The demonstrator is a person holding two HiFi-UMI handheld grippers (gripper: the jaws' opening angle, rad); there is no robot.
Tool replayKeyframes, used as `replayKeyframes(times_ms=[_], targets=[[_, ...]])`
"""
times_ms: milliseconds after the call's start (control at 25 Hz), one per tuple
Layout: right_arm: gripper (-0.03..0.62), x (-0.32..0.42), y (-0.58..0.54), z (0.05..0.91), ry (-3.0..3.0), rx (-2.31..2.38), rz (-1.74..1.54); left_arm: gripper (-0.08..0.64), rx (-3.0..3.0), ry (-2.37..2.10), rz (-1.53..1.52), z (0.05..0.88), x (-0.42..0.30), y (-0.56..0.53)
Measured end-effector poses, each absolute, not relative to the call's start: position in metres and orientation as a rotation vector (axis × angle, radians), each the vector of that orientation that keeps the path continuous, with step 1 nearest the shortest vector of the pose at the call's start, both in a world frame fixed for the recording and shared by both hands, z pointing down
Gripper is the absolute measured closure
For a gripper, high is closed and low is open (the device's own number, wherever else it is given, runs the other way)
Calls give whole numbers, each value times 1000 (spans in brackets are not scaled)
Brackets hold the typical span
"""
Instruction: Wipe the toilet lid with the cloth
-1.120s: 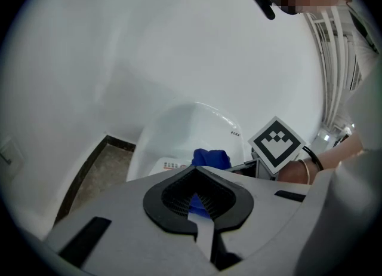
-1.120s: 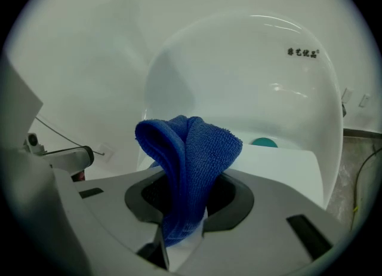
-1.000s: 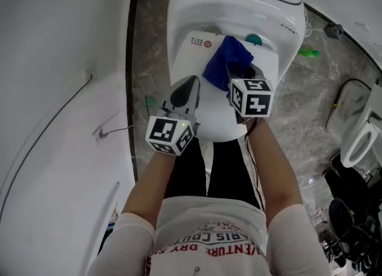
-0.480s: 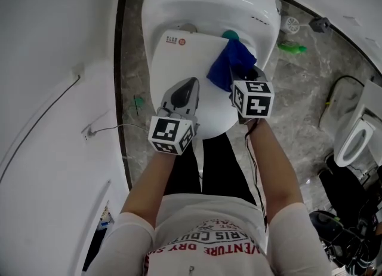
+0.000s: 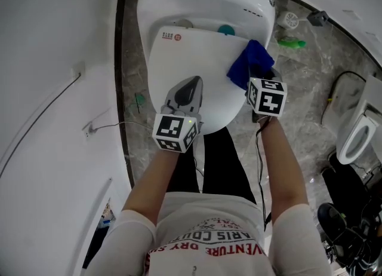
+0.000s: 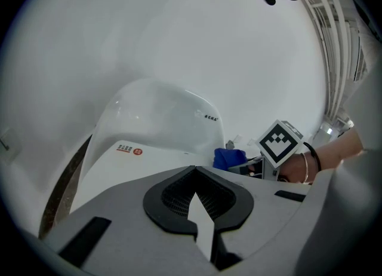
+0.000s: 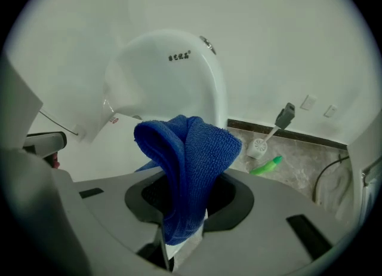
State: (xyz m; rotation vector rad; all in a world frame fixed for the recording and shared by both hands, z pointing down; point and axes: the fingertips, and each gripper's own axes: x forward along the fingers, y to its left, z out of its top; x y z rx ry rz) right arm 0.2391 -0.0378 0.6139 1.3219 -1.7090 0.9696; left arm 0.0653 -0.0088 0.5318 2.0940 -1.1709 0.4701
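My R gripper (image 7: pixel 179 236) pinched the floppy blue microfibre cloth (image 7: pixel 191 161) at its bunched fold; I judged it light, grippy. L gripper (image 6: pixel 203 236) sat closed, empty, over the glossy white toilet lid (image 5: pixel 191 54).

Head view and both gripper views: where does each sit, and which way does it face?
Head view: on the person's head, steeply down at the toilet lid; forearms, left gripper, right gripper show.
Left gripper view: on the left gripper, along its shut jaws across the lid; right gripper shows.
Right gripper view: on the right gripper, over the cloth it clamps.
Shared: all three show the cloth.
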Motion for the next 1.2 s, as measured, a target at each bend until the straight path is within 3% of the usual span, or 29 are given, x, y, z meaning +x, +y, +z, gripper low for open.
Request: replayKeyframes(times_ms=[200,400,640,960,1200], targets=[[491,254,-30,585,-1697,1442,918,554,2118,-1131,481,527,64,-3],[491,219,-19,546,-1751,1508,942,554,2131,-1148,474,510,33,8],[491,100,-5,519,-1892,1442,1032,554,2158,-1172,539,507,-49,29],[491,-62,27,555,-1953,1235,1156,554,2081,-1239,557,521,-172,53],[491,-119,31,593,-1920,1156,1248,554,2082,-1252,599,534,-215,56]])
